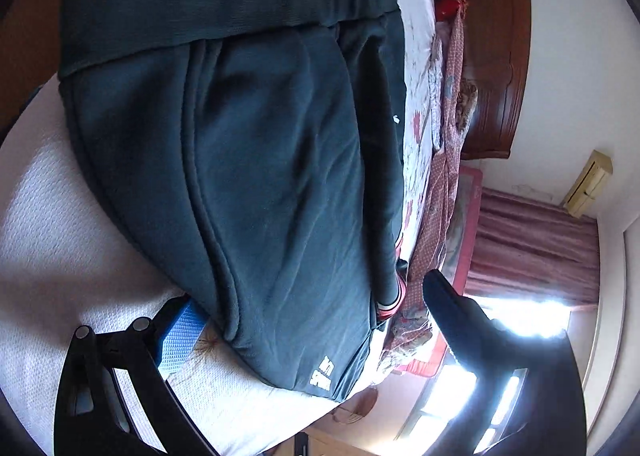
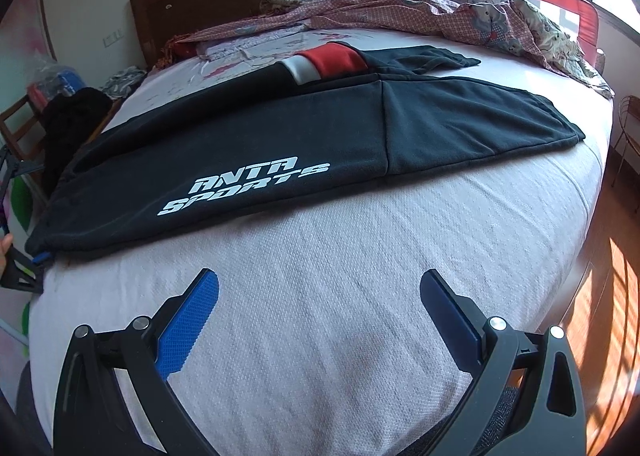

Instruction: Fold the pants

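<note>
Dark pants [image 2: 280, 143] lie flat on the bed [image 2: 340, 256], apparently leg over leg, further folds remaining; right gripper [image 2: 320, 296] spread and empty, left gripper [image 1: 304, 320] spread around the waistband corner.

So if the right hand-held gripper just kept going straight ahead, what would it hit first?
Probably the dark pants lying across the bed. The right hand-held gripper is open over bare sheet; depth is unclear.

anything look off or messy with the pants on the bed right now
The dark pants lie mostly flat, but a second dark garment with a red and white band lies partly tucked under their far edge. The left claw is open with the pants between its fingers.
</note>
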Available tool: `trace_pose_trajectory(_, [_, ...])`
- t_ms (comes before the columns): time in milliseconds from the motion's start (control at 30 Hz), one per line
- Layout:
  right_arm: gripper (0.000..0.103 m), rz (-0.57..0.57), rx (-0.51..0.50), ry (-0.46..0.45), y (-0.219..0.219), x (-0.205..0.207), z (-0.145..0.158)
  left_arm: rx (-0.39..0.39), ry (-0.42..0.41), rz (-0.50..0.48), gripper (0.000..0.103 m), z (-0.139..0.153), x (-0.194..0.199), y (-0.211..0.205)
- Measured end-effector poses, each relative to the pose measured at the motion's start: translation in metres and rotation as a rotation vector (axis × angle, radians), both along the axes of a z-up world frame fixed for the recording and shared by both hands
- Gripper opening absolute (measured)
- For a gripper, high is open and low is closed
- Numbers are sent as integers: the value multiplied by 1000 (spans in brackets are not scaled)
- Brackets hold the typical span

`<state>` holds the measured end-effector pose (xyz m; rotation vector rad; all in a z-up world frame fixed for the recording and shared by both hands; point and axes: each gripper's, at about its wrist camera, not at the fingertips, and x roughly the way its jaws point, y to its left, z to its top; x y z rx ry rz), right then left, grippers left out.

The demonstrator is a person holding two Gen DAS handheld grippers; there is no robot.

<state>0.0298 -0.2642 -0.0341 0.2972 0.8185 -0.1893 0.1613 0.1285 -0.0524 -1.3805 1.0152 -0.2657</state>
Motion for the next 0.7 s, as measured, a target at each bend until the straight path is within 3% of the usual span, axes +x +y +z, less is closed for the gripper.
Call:
trace_pose_trajectory(33, [100, -2, 18, 7, -2, 1, -2, 18, -4, 1, 95, 0, -2, 1])
trace_pose_trajectory(133, [100, -28, 98, 43, -11, 3, -7, 80, 76, -7, 28, -12, -9, 3])
trace_pose_trajectory(167, [100, -42, 120, 64, -15, 4, -9, 85, 96, -5, 12, -16, -11, 5])
trace_pose_trajectory(267, [100, -90, 212, 47, -30, -2, -8, 18, 78, 25, 9, -29, -17, 13])
trace_pose_trajectory(300, [100, -105, 286, 46, -38, -5, -9, 27, 71, 29, 9, -27, -19, 13])
trace_pose_trajectory(367, [100, -137, 481, 29, -57, -10, -13, 42, 46, 39, 8, -20, -23, 14])
trace_pose_trajectory(500, [99, -150, 930, -10, -85, -4, -28, -32, -31, 48, 8, 5, -27, 19])
trace_pose_trajectory(533, [95, -141, 1020, -25, -87, 1, -31, -51, -58, 43, 8, 14, -27, 20])
trace_pose_trajectory(700, [80, -98, 1175, 49, -66, 39, -37, -85, -148, 5, 8, 53, -16, 9])
